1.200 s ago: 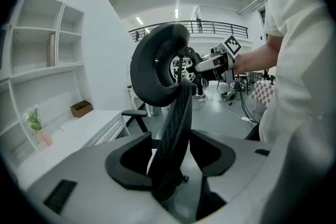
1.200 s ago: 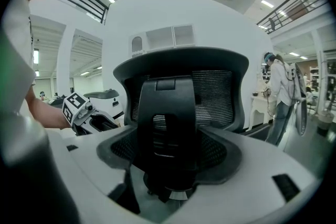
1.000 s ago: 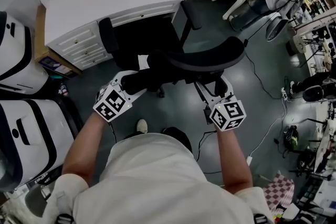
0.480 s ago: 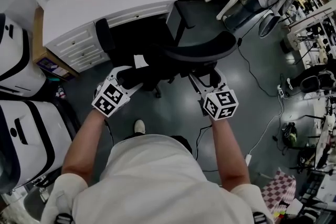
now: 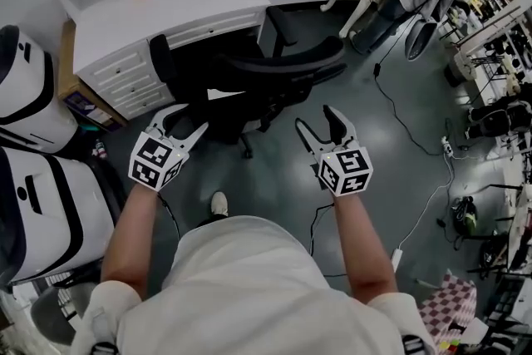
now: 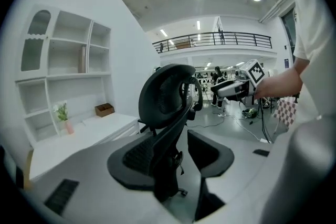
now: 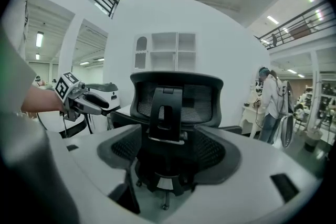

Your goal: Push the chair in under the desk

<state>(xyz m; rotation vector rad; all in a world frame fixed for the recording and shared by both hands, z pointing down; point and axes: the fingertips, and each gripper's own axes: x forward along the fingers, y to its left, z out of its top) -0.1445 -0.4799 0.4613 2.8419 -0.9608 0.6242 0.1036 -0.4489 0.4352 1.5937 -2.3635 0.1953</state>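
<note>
black mesh chair (image 5: 283, 62) rolled toward desk (image 5: 183, 0); left gripper (image 5: 184, 119) jaws spread, just narrowing, empty; right gripper (image 5: 316, 119) spread, empty.

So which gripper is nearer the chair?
The left gripper: its empty jaws, which just closed a little, sit right beside the chair, while the right gripper hangs over the floor, apart from it.

Head camera looks steeply down on the office chair (image 5: 283, 62) at the white desk (image 5: 183, 0); both gripper views face that chair's back, close and nearly level.
</note>
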